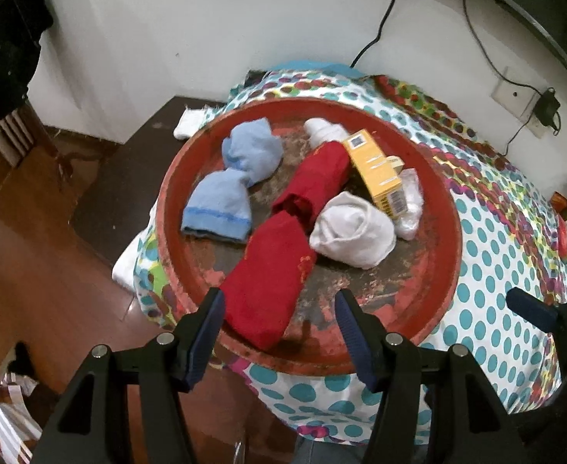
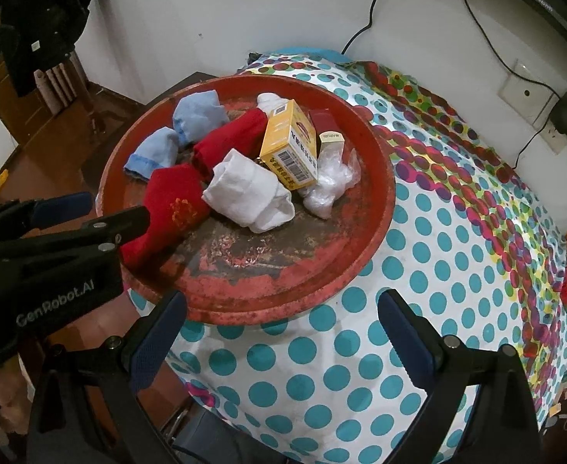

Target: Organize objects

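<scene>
Left wrist view: red sock (image 1: 279,266) lies between parted fingers (image 1: 206,332).

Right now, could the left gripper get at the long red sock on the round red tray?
Probably yes: the left gripper hangs open right over the near end of the red sock, with nothing covering that end on the red tray.

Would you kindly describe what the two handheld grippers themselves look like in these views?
Both the left gripper and the right gripper have matte black angular plastic frames with silver pivot pins and two tapered fingers faced with dark blue ribbed pads. The left gripper's body carries white "GenRobot.AI" lettering.
</scene>
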